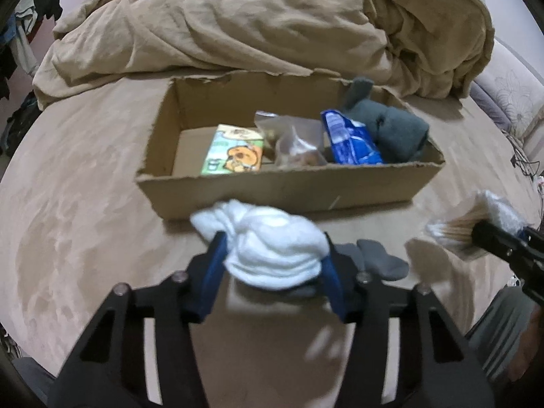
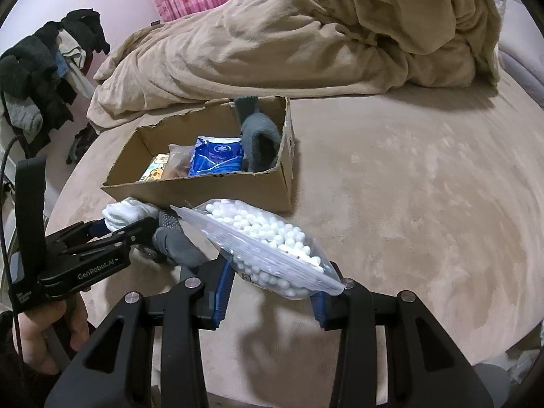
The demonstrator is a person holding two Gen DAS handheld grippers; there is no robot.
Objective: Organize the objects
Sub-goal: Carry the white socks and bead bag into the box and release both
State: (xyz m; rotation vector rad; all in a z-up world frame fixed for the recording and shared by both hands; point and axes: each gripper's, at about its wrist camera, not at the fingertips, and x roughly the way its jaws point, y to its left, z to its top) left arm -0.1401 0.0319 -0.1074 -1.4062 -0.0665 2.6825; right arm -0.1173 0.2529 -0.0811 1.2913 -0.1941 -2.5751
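Left gripper (image 1: 272, 265) clamps a rolled white sock (image 1: 272, 248), soft and bunched, its blue pads pressing both sides; the sock hangs just above the tan bed surface (image 2: 408, 204), directly in front of the cardboard box (image 1: 278, 187). A grey sock (image 1: 380, 261) lies on the bed just beside and under it. Right gripper (image 2: 272, 292) grips a clear plastic bag of cotton swabs (image 2: 268, 241), white tips massed at one end, wooden stems visible from the left wrist view; the bag is tilted, off the bed, near the box's front wall. The open box, with torn rim, holds from left to right a green-and-orange cartoon packet (image 1: 234, 151), a clear bag of brownish contents (image 1: 295, 146), a blue packet (image 1: 350, 139) and a dark grey sock (image 1: 391, 125) against the right end. A rumpled tan blanket (image 1: 255, 23) lies behind.
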